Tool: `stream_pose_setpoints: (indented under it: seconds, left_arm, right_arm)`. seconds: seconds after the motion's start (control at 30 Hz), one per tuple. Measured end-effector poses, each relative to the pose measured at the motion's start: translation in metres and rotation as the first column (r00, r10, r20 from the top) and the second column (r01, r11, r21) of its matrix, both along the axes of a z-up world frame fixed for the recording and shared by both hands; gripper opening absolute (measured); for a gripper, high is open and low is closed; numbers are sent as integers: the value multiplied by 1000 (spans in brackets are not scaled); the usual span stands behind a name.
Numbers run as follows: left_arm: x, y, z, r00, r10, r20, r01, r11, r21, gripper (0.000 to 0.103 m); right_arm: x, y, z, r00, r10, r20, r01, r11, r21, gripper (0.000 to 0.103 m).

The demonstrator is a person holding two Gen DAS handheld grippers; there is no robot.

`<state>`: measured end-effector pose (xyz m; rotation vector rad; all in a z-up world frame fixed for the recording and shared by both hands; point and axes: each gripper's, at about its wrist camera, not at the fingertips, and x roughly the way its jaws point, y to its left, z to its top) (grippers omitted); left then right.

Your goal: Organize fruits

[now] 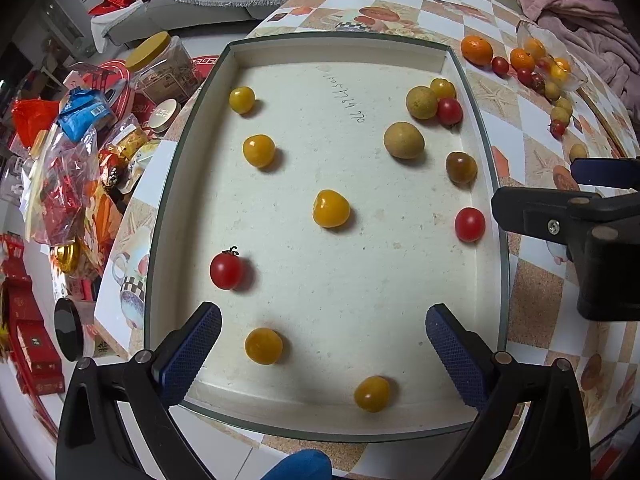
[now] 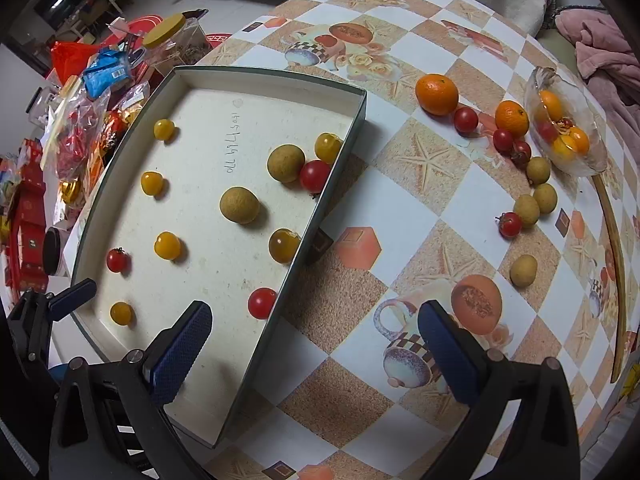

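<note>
Tomatoes [image 1: 227,270] in the tray [image 1: 192,128] look light, soft, rolly; pinch gently across the middle. Left gripper [image 1: 323,350] and right gripper [image 2: 315,346] both released, empty.

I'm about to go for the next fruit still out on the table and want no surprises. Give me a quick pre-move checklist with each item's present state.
1. Left gripper empty, jaws wide: ok.
2. Right gripper empty, jaws wide: ok.
3. Tray has bare floor for more fruit: ok.
4. Fruit left on the table: not ok; the large orange, a red tomato beside it and a lone longan are all outside the tray.
5. Lone longan free of neighbours for a clean grasp: ok.
6. Right gripper over a fruit: not ok; it straddles the tray's right wall, with only tablecloth and tray floor below.
</note>
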<state>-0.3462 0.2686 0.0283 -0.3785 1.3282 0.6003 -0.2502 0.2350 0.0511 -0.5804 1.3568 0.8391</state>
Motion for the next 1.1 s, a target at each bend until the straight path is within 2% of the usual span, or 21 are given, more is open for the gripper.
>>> stream_pose_setpoints:
  seconds: [1.1]
  left_arm:
    - [3,-5,4,1000,-22,14,23,1000,-12,103]
  right_arm:
    - [-4,-2,-3,1000,3,2,-3,1000,-4,103]
